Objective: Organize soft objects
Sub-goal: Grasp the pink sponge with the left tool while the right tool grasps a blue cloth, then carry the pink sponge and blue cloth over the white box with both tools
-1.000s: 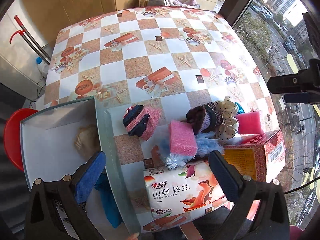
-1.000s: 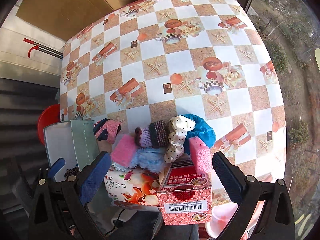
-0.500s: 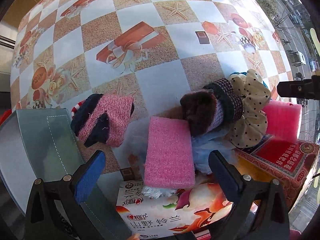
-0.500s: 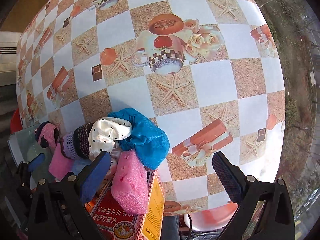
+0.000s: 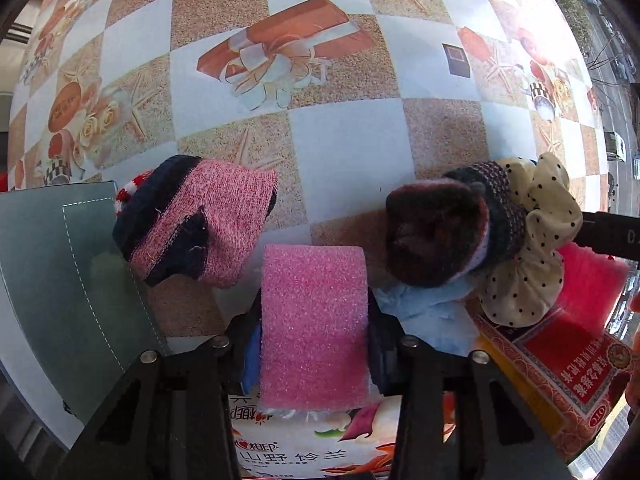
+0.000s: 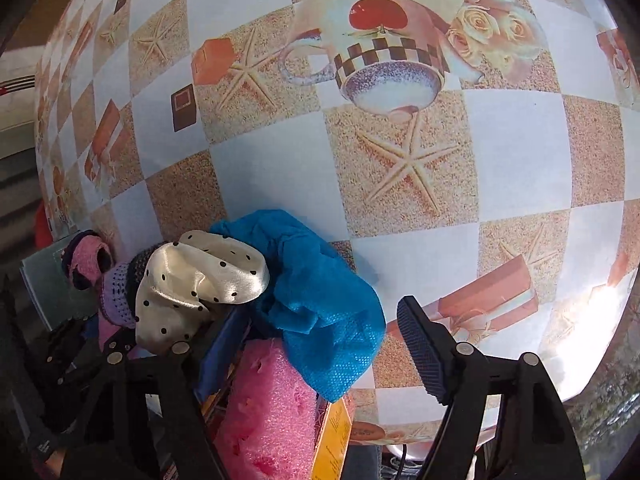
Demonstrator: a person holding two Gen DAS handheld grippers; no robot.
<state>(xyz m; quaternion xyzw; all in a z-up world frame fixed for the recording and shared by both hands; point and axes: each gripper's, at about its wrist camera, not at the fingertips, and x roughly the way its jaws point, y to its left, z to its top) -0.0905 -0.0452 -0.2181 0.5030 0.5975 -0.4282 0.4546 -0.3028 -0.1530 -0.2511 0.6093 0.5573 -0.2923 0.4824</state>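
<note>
tissue pack (image 5: 304, 446): printed "山野铃兰", above it partly hidden "相印" | red carton (image 5: 560, 376): "OTC" in an oval, Chinese characters upside down, not legible | other items: no readable text

Checked tablecloth (image 5: 344, 136) (starfish, teacups), tissue pack (image 5: 304, 448), red carton (image 5: 560, 364)

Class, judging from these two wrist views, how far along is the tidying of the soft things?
Done: nothing shows put away. In hand: left gripper, jaws just closed in, clamps a pink foam block; right gripper, jaws closing, straddles another foam piece, not pressing. Left: pink knit, dark knit, dotted scrunchie, blue cloth.
</note>
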